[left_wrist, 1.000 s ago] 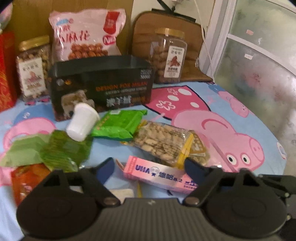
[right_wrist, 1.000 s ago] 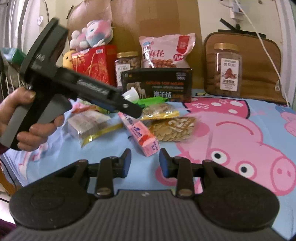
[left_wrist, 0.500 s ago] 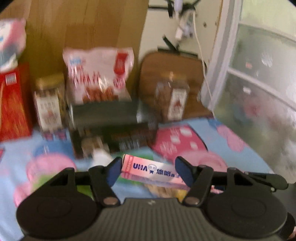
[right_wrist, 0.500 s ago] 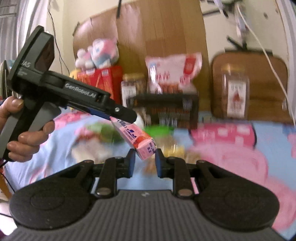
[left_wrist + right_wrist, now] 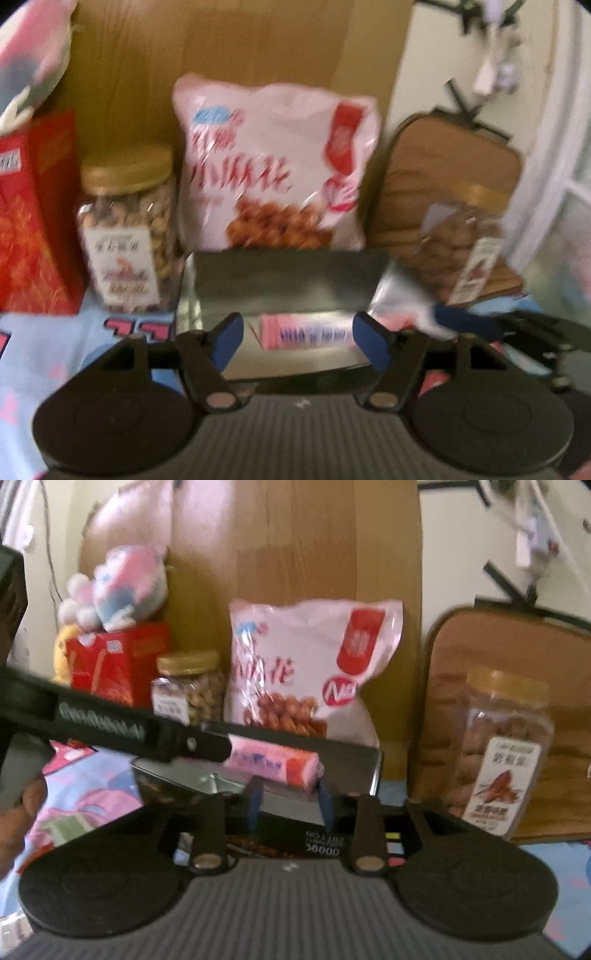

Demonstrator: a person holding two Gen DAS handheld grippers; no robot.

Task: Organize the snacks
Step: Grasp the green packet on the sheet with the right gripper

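Observation:
A pink snack bar box (image 5: 306, 334) is over the open black carton (image 5: 288, 280), between the fingers of my left gripper (image 5: 297, 339). From the right wrist view the left gripper's finger tip (image 5: 207, 746) reaches the pink box (image 5: 273, 764) above the carton (image 5: 347, 764). Blur hides whether the left fingers still press the box. My right gripper (image 5: 290, 803) is close under the box's red end, jaws apart and empty.
Behind the carton stand a pink bag of fried twists (image 5: 273, 166), a nut jar (image 5: 125, 225), a red box (image 5: 33, 221), a second jar (image 5: 506, 749) and a brown cushion (image 5: 517, 646). A plush toy (image 5: 125, 587) sits on the red box.
The left gripper closed on the pink box, lifted it off the cloth and carried it back over the black carton. The right gripper followed forward and its jaws opened a little.

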